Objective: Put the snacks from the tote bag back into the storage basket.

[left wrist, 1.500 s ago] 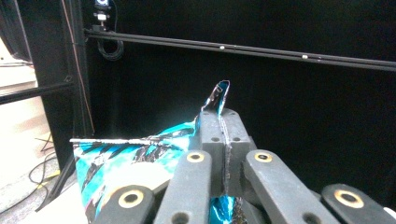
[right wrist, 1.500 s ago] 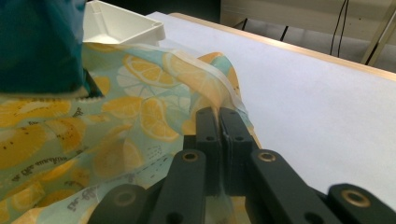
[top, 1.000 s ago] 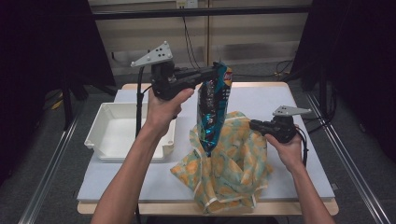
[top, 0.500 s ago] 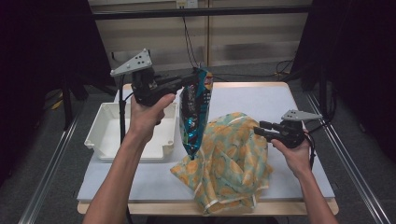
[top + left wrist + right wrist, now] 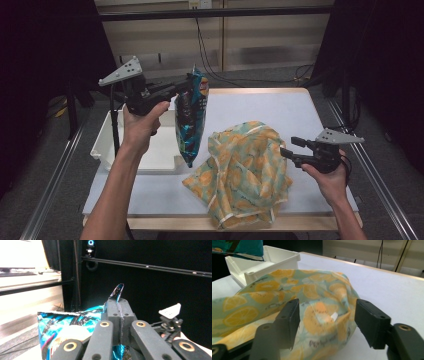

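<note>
White tray (image 5: 107, 142) seemingly empty; chip bag (image 5: 191, 120) hangs above.

Blue chip bag (image 5: 191, 120) dangling upright off my left gripper (image 5: 186, 86), fruit-print cloth (image 5: 244, 172) crumpled on the desk (image 5: 300, 115).

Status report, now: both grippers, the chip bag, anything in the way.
Left gripper shut on chip bag, hanging above white tray edge. Right gripper open, beside fruit-print cloth. Tray looks unobstructed.
</note>
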`<act>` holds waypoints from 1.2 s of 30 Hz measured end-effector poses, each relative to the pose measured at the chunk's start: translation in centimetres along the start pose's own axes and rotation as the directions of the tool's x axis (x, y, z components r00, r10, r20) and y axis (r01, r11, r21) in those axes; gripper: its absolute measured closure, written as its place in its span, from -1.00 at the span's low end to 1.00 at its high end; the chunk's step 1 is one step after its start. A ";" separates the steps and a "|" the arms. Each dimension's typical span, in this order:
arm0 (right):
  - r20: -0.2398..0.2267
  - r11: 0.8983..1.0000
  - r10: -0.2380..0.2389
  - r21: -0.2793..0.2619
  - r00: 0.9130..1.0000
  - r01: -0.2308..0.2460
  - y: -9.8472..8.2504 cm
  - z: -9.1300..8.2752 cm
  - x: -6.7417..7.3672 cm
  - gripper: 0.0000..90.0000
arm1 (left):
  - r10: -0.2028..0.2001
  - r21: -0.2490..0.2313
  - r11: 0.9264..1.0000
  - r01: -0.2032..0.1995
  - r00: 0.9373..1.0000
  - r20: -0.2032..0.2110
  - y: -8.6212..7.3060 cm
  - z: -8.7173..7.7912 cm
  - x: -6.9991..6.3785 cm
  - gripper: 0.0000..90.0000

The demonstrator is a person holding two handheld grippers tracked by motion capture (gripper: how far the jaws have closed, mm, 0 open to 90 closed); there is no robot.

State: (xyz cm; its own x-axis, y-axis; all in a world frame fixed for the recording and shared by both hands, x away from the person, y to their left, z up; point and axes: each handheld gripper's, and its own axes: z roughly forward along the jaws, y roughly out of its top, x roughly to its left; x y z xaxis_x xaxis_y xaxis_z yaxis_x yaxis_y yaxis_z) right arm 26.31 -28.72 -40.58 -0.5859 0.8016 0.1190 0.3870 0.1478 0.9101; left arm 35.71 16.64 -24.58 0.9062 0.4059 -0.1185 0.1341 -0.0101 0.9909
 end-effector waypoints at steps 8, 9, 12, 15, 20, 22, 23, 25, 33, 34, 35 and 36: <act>0.025 0.999 0.009 0.041 1.000 -0.010 -1.6 -1.0 0.9 -0.39 | -0.002 0.000 1.000 0.002 0.998 -0.059 0.4 -2.5 1.5 1.00; 0.024 0.999 0.009 0.047 1.000 -0.010 -1.8 -1.1 1.1 -0.41 | -0.015 -0.012 1.000 0.015 0.998 -0.068 0.4 -2.8 1.7 1.00; 0.014 0.998 0.024 0.056 1.000 -0.025 -2.4 -1.5 1.4 -0.46 | -0.015 -0.009 1.000 0.014 0.996 -0.086 0.3 -3.7 2.5 1.00; 0.008 0.998 0.041 0.039 0.999 -0.041 -2.9 -2.1 1.9 -0.49 | -0.029 -0.004 1.000 0.029 0.994 -0.109 0.0 -4.2 3.2 1.00; 0.010 0.999 0.045 0.022 0.999 -0.046 -3.5 -2.9 2.6 -0.49 | -0.039 0.011 0.999 0.041 0.989 -0.141 -0.6 -4.8 4.1 1.00; 0.007 0.999 0.047 0.025 0.999 -0.047 -3.8 -3.1 2.9 -0.49 | -0.040 0.017 0.999 0.043 0.988 -0.146 -0.7 -4.9 4.3 1.00; 0.010 0.999 0.046 0.028 0.999 -0.047 -4.0 -3.3 3.1 -0.49 | -0.036 0.023 0.999 0.040 0.988 -0.149 -0.8 -5.0 4.5 1.00; 0.011 0.998 0.047 0.035 0.999 -0.047 -4.4 -3.4 3.4 -0.49 | -0.042 0.027 0.999 0.047 0.984 -0.174 -1.0 -5.2 5.1 1.00; -0.019 0.997 0.067 0.045 0.998 -0.066 -5.5 -3.7 3.7 -0.49 | -0.036 0.056 0.997 0.051 0.969 -0.246 -1.4 -5.9 6.5 1.00; -0.025 0.997 0.066 0.045 0.998 -0.065 -5.6 -3.7 3.7 -0.48 | -0.039 0.054 0.997 0.054 0.967 -0.251 -1.5 -6.0 6.7 1.00; -0.022 0.997 0.066 0.047 0.998 -0.065 -5.8 -3.7 3.7 -0.48 | -0.043 0.052 0.997 0.059 0.965 -0.260 -1.6 -6.1 6.9 1.00; -0.020 0.997 0.064 0.049 0.998 -0.063 -5.9 -3.6 3.7 -0.48 | -0.046 0.056 0.996 0.064 0.960 -0.275 -1.8 -6.2 7.0 1.00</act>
State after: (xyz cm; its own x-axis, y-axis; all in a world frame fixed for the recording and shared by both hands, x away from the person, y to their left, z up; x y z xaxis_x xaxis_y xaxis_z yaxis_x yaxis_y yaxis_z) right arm 19.25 -28.72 -44.08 -0.5737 0.7979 0.1848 0.4579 0.1254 0.8801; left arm 39.35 25.21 -26.77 0.7536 0.6417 -0.1422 0.2144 -0.0355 0.9761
